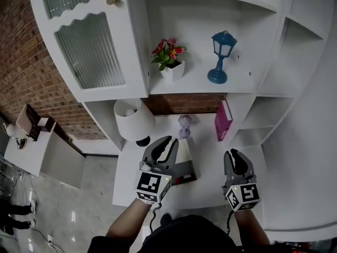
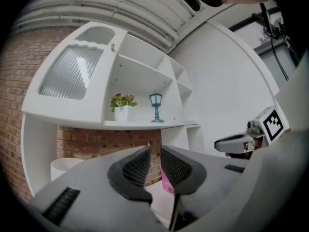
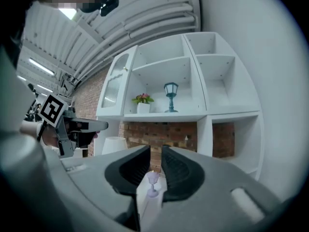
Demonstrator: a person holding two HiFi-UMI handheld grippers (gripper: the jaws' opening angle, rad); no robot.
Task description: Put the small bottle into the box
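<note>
our left gripper [image 1: 168, 141] and right gripper [image 1: 232, 154] both hang empty with jaws all but together, so we should spread the right one before reaching for the small lilac bottle [image 1: 184, 124] just right of the white lamp [image 1: 134, 119], the pink box [image 1: 222, 121] standing farther right.

Home living-room setting: white display cabinet [image 1: 134, 46], brick wall [image 1: 21, 51], potted flowers [image 1: 169, 58], blue lantern ornament [image 1: 221, 57], table lamp [image 1: 134, 120].
</note>
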